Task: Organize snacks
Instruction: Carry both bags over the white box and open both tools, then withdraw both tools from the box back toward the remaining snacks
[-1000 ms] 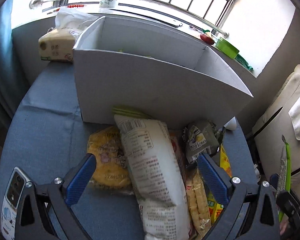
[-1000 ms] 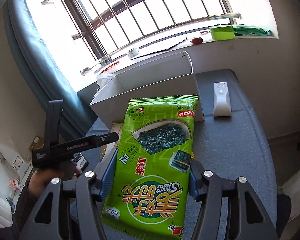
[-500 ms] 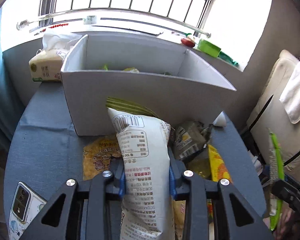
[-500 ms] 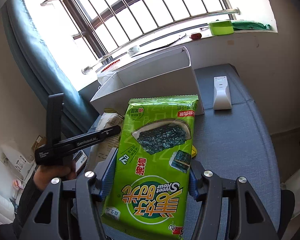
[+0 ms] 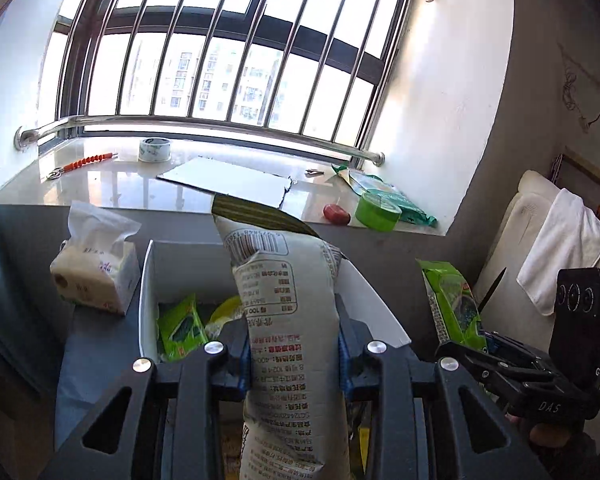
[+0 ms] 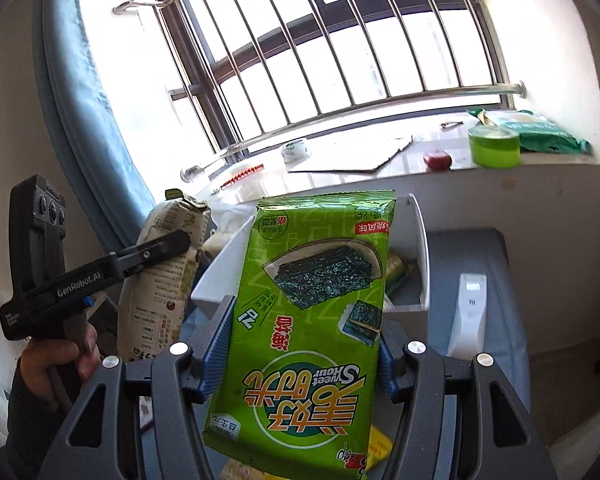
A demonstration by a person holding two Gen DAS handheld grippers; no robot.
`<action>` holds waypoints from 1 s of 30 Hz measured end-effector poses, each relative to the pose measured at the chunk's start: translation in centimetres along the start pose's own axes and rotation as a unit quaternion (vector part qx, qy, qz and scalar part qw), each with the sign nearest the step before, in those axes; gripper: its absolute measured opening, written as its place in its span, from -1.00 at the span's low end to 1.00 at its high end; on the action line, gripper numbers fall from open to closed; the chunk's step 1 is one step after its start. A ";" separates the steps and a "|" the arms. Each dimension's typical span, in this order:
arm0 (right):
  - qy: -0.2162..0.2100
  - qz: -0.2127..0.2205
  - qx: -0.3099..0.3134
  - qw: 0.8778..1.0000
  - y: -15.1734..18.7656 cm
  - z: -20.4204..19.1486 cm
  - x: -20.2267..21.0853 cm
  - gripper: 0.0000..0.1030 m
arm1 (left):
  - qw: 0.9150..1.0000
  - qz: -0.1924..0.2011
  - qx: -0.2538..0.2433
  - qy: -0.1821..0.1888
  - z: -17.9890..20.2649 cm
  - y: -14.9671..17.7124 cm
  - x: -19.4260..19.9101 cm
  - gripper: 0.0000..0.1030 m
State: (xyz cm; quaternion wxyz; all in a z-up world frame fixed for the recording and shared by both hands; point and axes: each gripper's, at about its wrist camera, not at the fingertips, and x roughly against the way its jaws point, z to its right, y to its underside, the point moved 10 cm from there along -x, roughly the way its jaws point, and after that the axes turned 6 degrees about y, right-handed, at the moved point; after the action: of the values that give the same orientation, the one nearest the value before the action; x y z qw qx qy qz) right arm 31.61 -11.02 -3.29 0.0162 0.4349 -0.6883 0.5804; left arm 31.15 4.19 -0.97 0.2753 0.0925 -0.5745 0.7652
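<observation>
My left gripper (image 5: pixel 294 356) is shut on a tall white snack bag (image 5: pixel 288 320) with black print, lifted above the table in front of the white box (image 5: pixel 146 300). In the box lie a green seaweed pack (image 5: pixel 180 326) and a yellow packet (image 5: pixel 226 312). The right gripper (image 6: pixel 302 344) is shut on a green seaweed snack pack (image 6: pixel 312 304), held up before the white box (image 6: pixel 418 240). The right wrist view shows the left gripper (image 6: pixel 168 246) with the white bag (image 6: pixel 160 280) at left; the left wrist view shows the right gripper (image 5: pixel 466 346) with its green pack (image 5: pixel 450 304) at right.
A tissue pack (image 5: pixel 96 276) stands left of the box on the blue-grey table (image 5: pixel 84 360). A white remote (image 6: pixel 468 312) lies right of the box. The windowsill (image 5: pixel 112 184) holds a tape roll (image 5: pixel 154 150), a cardboard sheet (image 5: pixel 228 180), a red fruit (image 5: pixel 336 214) and a green tub (image 5: pixel 378 212). More snacks lie below the grippers.
The left gripper closed on the white bag and lifted it off the table, so the box's inside now shows. The right gripper rose and moved toward the box with its green pack.
</observation>
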 end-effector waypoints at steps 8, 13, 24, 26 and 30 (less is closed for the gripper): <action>0.040 -0.044 -0.001 0.998 -6.1 2.1 -8.7 0.25 | 0.999 -0.025 -0.008 -0.045 -3.4 -4.8 -7.0 -0.31; 0.064 -0.089 0.006 0.994 -5.4 2.7 -12.3 0.77 | 0.995 -0.067 0.002 -0.068 -5.2 -3.5 -9.6 0.63; 0.047 -0.050 -0.021 0.997 -4.3 4.1 -9.2 1.00 | 0.996 -0.035 -0.020 -0.082 -5.3 -1.6 -4.2 0.99; 0.040 -0.042 -0.013 0.998 -4.0 3.5 -7.8 1.00 | 0.996 -0.034 -0.022 -0.081 -4.9 -1.2 -3.1 0.99; 0.027 -0.012 0.013 0.999 -3.0 1.9 -4.1 1.00 | 0.996 -0.015 -0.040 -0.083 -3.4 -0.3 0.1 0.99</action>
State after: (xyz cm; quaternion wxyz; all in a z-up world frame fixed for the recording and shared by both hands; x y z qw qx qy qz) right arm 36.93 -9.99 -3.69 0.0360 0.4277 -0.6747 0.6004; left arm 31.83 7.42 -1.77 0.2418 0.1536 -0.6242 0.7269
